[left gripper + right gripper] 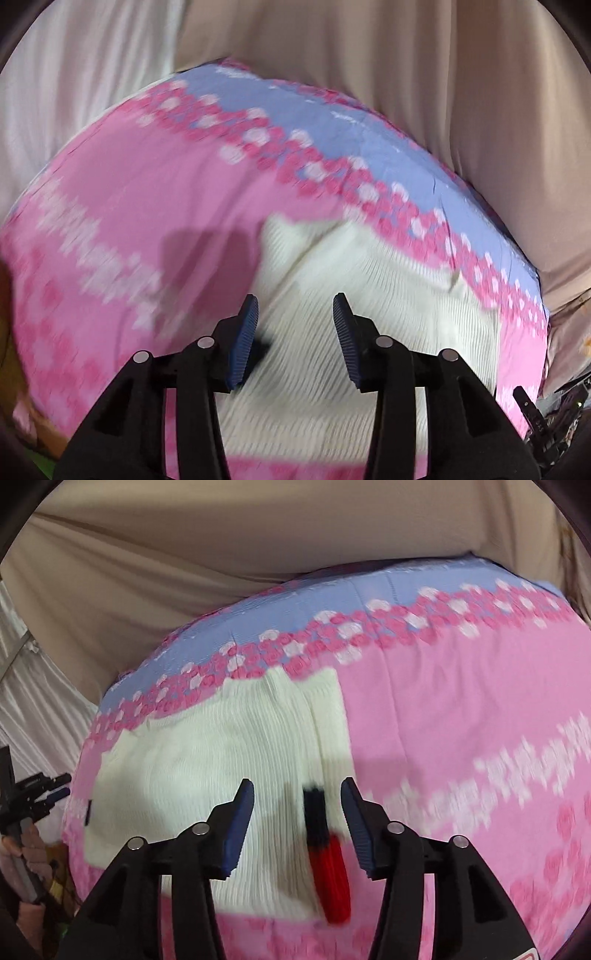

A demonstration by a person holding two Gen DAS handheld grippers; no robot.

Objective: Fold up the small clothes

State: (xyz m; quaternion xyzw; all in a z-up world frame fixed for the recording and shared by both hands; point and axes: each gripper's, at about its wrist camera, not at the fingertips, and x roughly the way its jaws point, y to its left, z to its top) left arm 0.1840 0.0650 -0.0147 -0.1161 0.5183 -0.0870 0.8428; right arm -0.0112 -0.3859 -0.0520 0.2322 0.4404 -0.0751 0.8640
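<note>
While the white ribbed garment (207,760) lies flat at centre frame on the pink floral sheet (461,709), I judge the risk to be a snag: my right gripper (297,827) could pinch the sheet along with the red-and-black trim (328,864). My left gripper (295,343) hovers over the lower centre of the cloth. Both sets of jaws stand spread wide, holding nothing.

Open pink sheet (461,720) right of white garment (221,746); beige drape (221,546) walls the far edge
</note>
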